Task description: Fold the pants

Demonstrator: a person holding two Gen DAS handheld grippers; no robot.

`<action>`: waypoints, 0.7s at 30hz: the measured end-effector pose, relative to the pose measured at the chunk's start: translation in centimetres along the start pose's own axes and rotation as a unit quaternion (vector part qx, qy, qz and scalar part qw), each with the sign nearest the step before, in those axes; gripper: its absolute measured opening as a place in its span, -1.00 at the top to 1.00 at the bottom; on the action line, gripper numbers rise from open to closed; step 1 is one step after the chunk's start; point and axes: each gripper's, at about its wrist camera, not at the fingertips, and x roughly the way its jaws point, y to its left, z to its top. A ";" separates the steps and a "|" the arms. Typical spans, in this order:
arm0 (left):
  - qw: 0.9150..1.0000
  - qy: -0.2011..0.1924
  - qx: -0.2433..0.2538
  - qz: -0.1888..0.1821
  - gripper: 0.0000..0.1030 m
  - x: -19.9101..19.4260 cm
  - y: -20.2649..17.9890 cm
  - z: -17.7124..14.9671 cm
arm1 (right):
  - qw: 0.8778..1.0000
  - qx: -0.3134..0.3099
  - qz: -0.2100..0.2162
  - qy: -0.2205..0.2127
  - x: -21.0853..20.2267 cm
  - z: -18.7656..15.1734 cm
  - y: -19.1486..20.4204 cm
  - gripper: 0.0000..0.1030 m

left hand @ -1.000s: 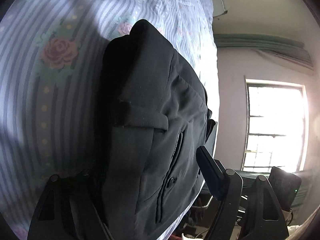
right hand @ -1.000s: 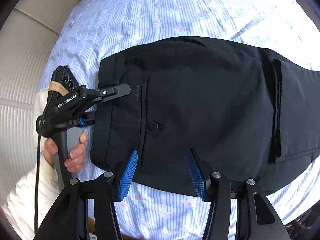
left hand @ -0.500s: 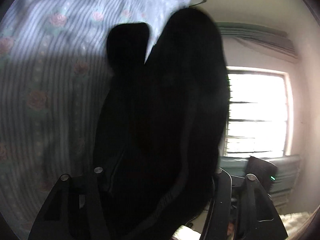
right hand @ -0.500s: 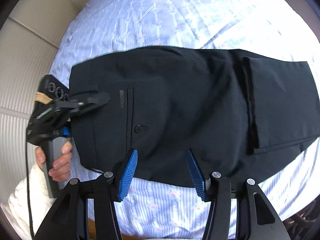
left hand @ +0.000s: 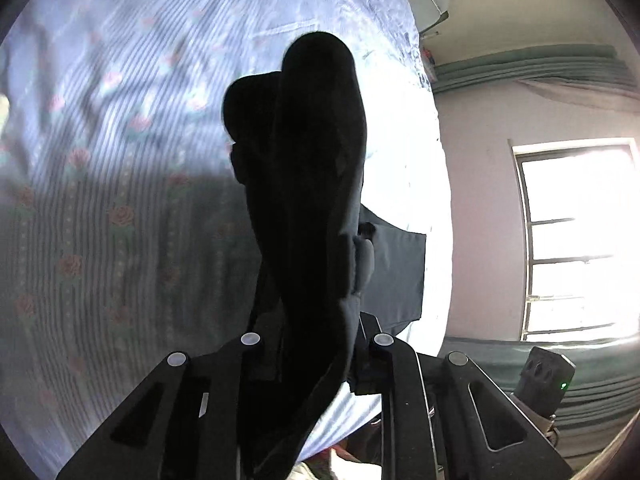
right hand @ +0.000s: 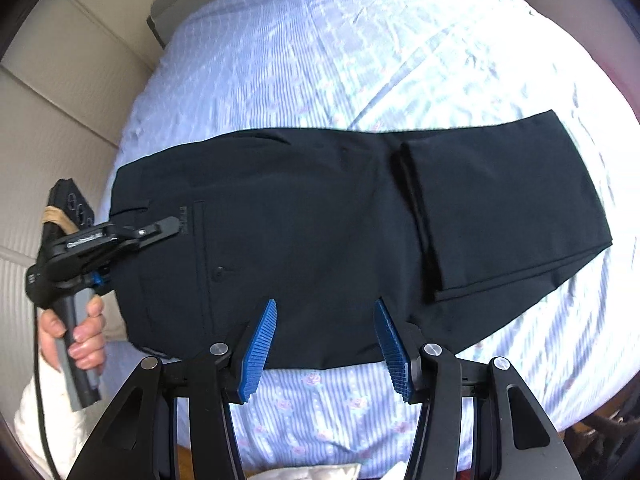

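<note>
Pants (right hand: 320,240) lie folded on bed (right hand: 360,60). Left gripper (right hand: 160,232) closing on waistband; right gripper (right hand: 324,340) spread, empty, above hem.

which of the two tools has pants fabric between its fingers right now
The left tool: its jaws are closing on the waistband end of the black pants. The right tool has its blue pads apart, nothing between them.

left hand-held gripper (right hand: 160,234): jaws closing on cloth | right hand-held gripper (right hand: 324,340): jaws apart, empty
</note>
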 end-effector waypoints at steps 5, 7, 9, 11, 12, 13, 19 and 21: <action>0.999 -0.014 -0.009 0.044 0.59 0.3 -5.9 -0.6 | 0.999 0.003 0.027 -0.032 -3.5 0.7 -3.2 -0.03; 0.997 -0.030 -0.012 0.071 0.59 0.7 -8.3 -0.7 | 0.999 0.006 0.030 -0.042 -4.8 1.0 -4.3 -0.03; 0.995 -0.044 -0.013 0.091 0.59 1.3 -10.6 -1.1 | 0.998 0.013 0.033 -0.052 -6.1 1.3 -5.6 -0.03; 0.992 -0.059 -0.026 0.104 0.59 1.2 -12.7 -1.9 | 0.997 0.007 0.038 -0.060 -7.5 1.7 -6.4 -0.03; 0.992 -0.063 -0.031 0.104 0.59 -1.2 -11.3 -2.4 | 0.997 0.001 0.038 -0.063 -8.1 1.9 -6.5 -0.03; 0.991 -0.069 -0.041 0.109 0.59 -0.9 -12.6 -2.6 | 0.997 -0.008 0.042 -0.068 -8.8 2.1 -6.7 -0.03; 0.985 -0.091 -0.059 0.131 0.59 1.0 -17.6 -3.0 | 0.992 -0.052 0.054 -0.106 -13.0 3.3 -9.0 -0.03; 0.983 -0.099 -0.056 0.144 0.59 2.2 -19.6 -3.1 | 0.990 -0.056 0.058 -0.114 -14.1 3.7 -10.3 -0.03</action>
